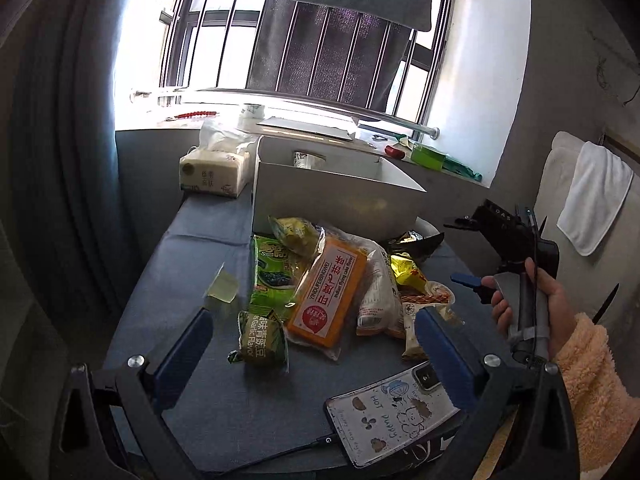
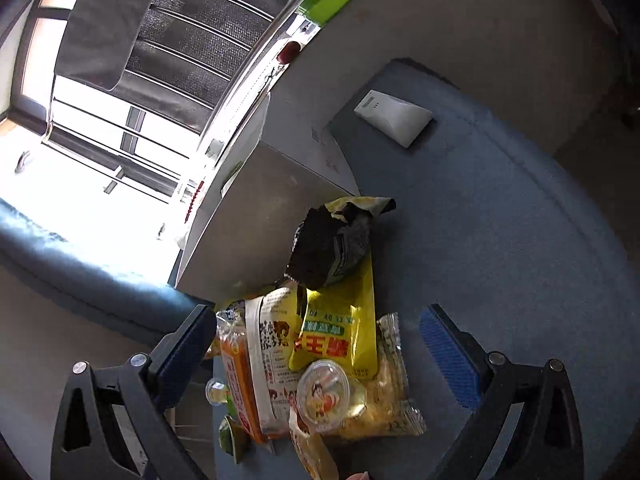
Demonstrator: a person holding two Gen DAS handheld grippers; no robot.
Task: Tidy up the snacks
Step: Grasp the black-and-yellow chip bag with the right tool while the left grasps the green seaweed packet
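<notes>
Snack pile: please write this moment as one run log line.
left gripper: open, empty | right gripper: open, above snack pile | white box: behind pile | nothing held

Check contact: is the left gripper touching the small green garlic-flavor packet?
Apart. The left wrist view shows the left gripper open, the garlic-flavor packet lying between its fingers, with blue tablecloth visible on either side.

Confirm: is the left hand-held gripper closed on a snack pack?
No. The left hand-held gripper is open, its blue fingers spread either side of the garlic-flavor pack without touching it.
</notes>
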